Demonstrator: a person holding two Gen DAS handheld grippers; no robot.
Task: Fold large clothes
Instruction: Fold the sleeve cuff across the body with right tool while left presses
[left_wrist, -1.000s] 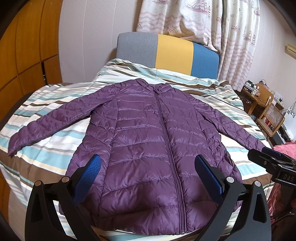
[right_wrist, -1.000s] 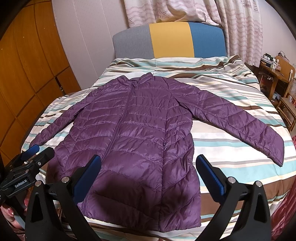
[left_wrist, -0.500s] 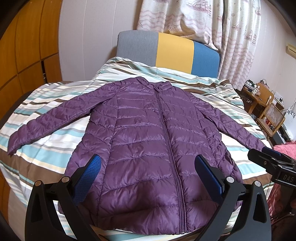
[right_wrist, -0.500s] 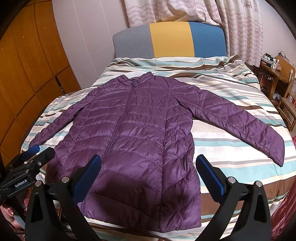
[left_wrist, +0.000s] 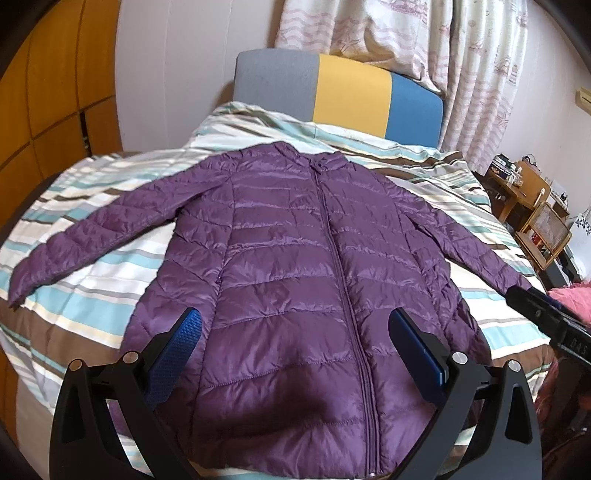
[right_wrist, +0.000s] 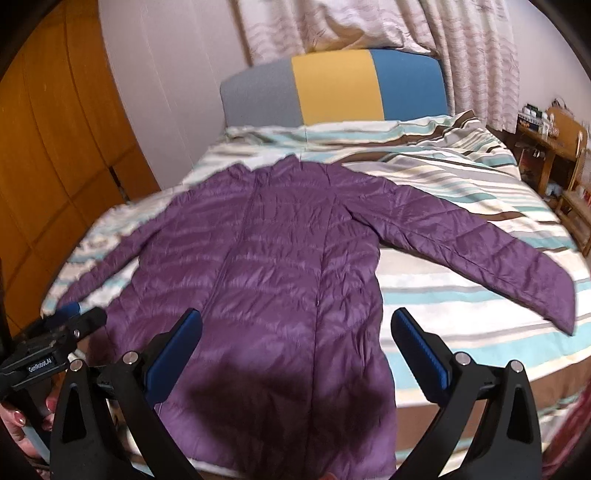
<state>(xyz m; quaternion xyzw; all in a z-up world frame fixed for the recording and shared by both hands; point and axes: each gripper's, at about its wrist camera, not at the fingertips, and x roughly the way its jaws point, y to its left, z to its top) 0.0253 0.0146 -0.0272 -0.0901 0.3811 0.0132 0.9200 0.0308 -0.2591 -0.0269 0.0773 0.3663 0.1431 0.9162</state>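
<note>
On a bed (left_wrist: 92, 306) dressed in a striped cover of teal, cream and brown, a purple quilted jacket (left_wrist: 295, 280) lies flat and face up, zipped closed, its collar toward the grey, yellow and blue headboard (left_wrist: 351, 99) and its hem at the near edge. Both sleeves are spread out to the sides, one reaching toward the left edge of the bed, the other toward the right edge. The left gripper (left_wrist: 293, 343) hangs above the hem with its blue-padded fingers spread wide and nothing between them. The right gripper (right_wrist: 295, 343) hovers over the jacket's right half near the hem, likewise released and empty; its view is blurred. Patterned curtains (left_wrist: 424, 55) hang behind the headboard, wooden cupboard doors (left_wrist: 48, 99) line the left wall, and wooden furniture (left_wrist: 532, 206) stands beyond the bed's right edge.
</note>
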